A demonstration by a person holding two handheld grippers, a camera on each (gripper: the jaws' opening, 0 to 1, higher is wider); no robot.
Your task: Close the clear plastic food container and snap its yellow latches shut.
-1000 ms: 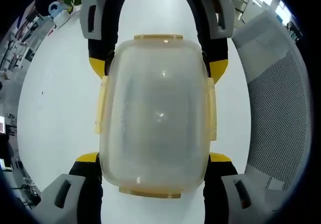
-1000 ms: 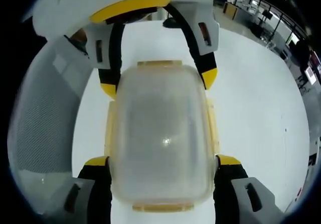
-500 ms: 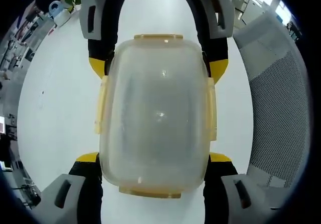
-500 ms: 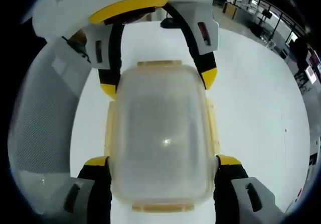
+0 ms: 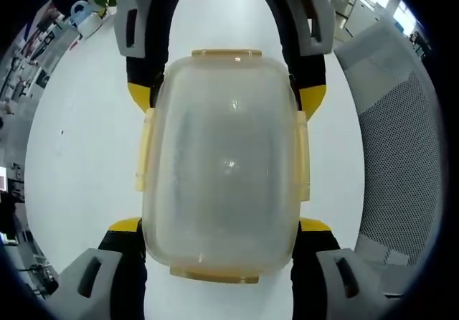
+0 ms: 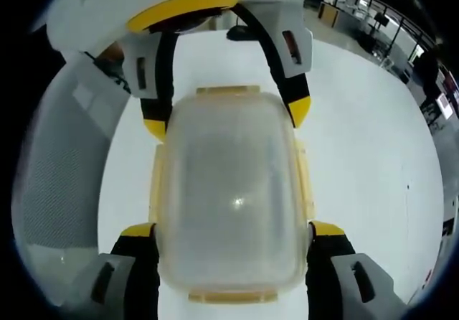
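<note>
In the left gripper view, the clear plastic food container [image 5: 222, 166] is clamped at its near end between the jaws of the left gripper [image 5: 221, 228], whose yellow-tipped fingers [image 5: 314, 227] press against its two long sides. Yellow latches [image 5: 303, 155] are seen along its edges, and the white table [image 5: 79, 140] lies beneath. At the far end, the right gripper [image 5: 226, 94] is closed on the same box.

In the right gripper view, the container [image 6: 229, 198] is held between the right gripper's [image 6: 233, 232] fingers [image 6: 136, 232], and the left gripper [image 6: 228, 115] grips the far end. A white mesh chair [image 6: 61, 169] is seen to the left of the fingers.
</note>
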